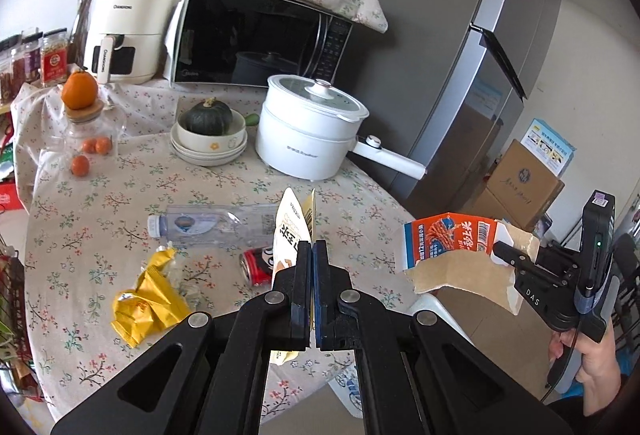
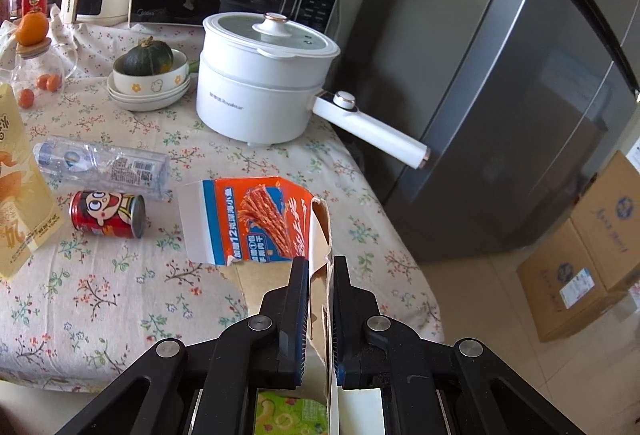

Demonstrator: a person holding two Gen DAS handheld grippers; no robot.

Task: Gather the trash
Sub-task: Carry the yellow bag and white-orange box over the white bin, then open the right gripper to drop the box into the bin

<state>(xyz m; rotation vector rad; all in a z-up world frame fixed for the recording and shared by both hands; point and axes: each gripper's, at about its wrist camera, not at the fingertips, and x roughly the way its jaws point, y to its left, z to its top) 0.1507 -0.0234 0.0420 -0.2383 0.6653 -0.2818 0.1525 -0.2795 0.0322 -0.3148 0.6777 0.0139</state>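
I am mid-collection: my left gripper (image 1: 312,243) is clamped tight on a pale snack pouch (image 1: 294,227) above the table's (image 1: 224,179) near edge, and my right gripper (image 2: 320,259), nearly closed, pinches a torn orange carton (image 2: 256,223) just off the right edge. Next, I judge, both must go to a bin I cannot see. Left on the table: one bottle (image 1: 212,225), one can (image 1: 258,265), one yellow wrapper (image 1: 146,295).

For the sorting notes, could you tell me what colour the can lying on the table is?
The can is red with a cartoon face, clearest in the right wrist view.
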